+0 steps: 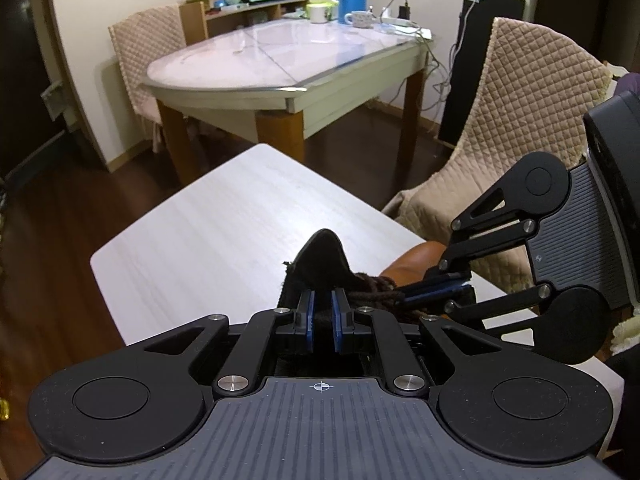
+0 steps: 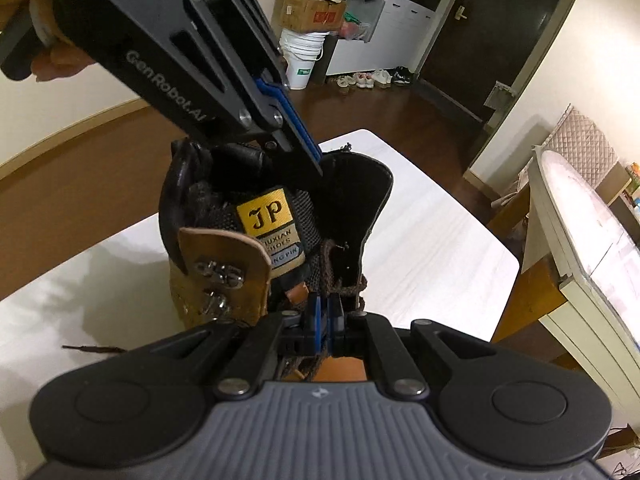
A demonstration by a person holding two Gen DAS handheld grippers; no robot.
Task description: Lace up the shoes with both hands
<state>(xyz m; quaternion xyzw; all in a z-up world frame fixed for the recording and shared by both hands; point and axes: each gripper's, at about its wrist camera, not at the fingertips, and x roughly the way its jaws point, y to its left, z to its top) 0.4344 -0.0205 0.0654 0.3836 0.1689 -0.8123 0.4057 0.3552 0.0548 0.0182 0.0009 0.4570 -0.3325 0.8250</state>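
Observation:
A tan leather boot (image 2: 224,264) with a black collar and a yellow "JP" tongue label (image 2: 266,214) stands on the white table (image 2: 440,216). My left gripper (image 1: 322,316) is shut on the boot's black collar edge (image 1: 320,264); it shows from above in the right wrist view (image 2: 308,156). My right gripper (image 2: 322,320) is shut on the dark brown lace (image 2: 340,284) at the boot's eyelets; it also shows in the left wrist view (image 1: 424,292). A loose lace end (image 2: 92,347) lies on the table at the left.
A padded chair (image 1: 520,120) stands right of the white table (image 1: 224,232). A dining table (image 1: 280,64) with a blue flask and cups is behind. Buckets, boxes and shoes sit on the floor at the far wall (image 2: 308,52).

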